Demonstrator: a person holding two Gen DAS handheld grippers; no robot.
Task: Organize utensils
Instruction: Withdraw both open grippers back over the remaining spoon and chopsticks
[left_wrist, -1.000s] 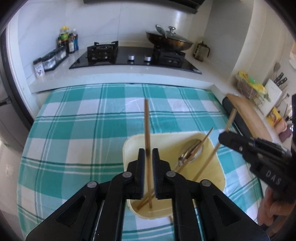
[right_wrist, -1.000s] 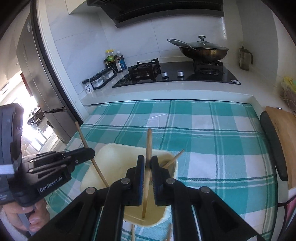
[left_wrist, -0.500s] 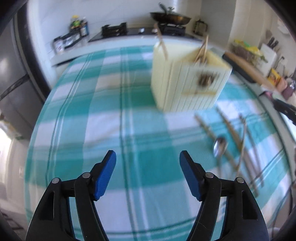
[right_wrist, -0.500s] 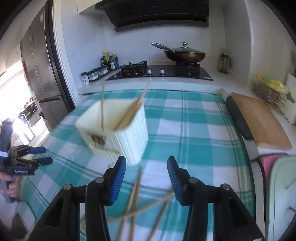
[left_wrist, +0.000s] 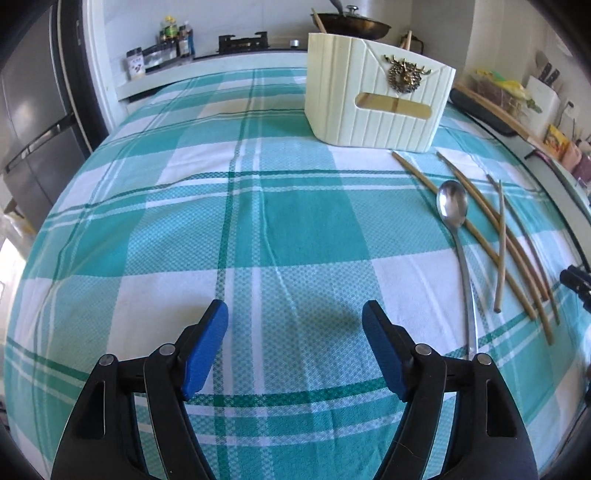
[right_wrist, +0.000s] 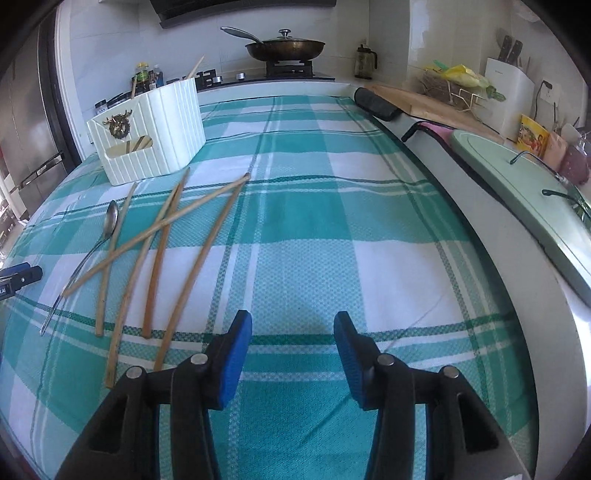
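Chopsticks (right_wrist: 162, 254) and a spoon (left_wrist: 452, 210) lie loose between my grippers, the cream holder (left_wrist: 376, 92) beyond them. My left gripper (left_wrist: 295, 347) is opening, empty; my right gripper (right_wrist: 293, 350) stands half-spread, empty. I'd swing right onto the nearest stick and pinch mid-shaft.

Ahead of our left gripper (left_wrist: 294, 343), its blue-padded jaws opening with nothing between them, lies bare teal-and-white checked cloth (left_wrist: 177, 229). Farther ahead and to its right stands the cream ribbed plastic utensil box (left_wrist: 376, 88). Nearer on the right lie bamboo chopsticks (left_wrist: 491, 236) and a steel spoon (left_wrist: 452, 210).
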